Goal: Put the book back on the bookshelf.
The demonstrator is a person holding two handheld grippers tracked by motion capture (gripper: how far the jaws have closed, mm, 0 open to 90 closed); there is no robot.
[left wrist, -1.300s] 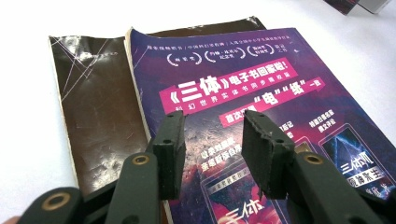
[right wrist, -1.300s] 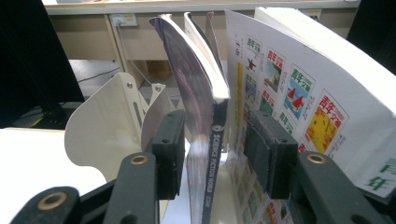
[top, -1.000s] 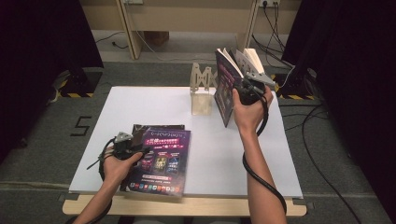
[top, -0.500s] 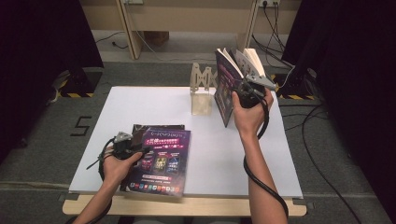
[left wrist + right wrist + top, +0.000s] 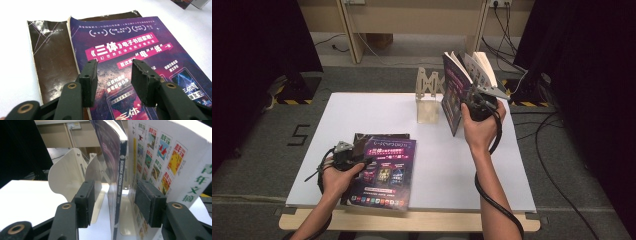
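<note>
A purple magazine (image 5: pixel 387 170) (image 5: pixel 140 50) lies flat near the table's front on a dark brown book (image 5: pixel 52 60). My left gripper (image 5: pixel 361 160) (image 5: pixel 113 68) hovers open just over the magazine's cover, with nothing between its pads. At the back right, a thin purple book (image 5: pixel 453 97) (image 5: pixel 116 182) stands upright beside a white book (image 5: pixel 482 67) (image 5: pixel 170 157), against a cream bookend rack (image 5: pixel 428 95) (image 5: pixel 67 172). My right gripper (image 5: pixel 469 97) (image 5: pixel 113 188) has just been opening. The purple book's spine stands between its jaws, untouched by the pads.
The white table (image 5: pixel 452 165) has bare room in its middle and at its right front. Beyond it are grey carpet, cables and dark curtains on both sides. The magazine's near corner reaches the table's front edge.
</note>
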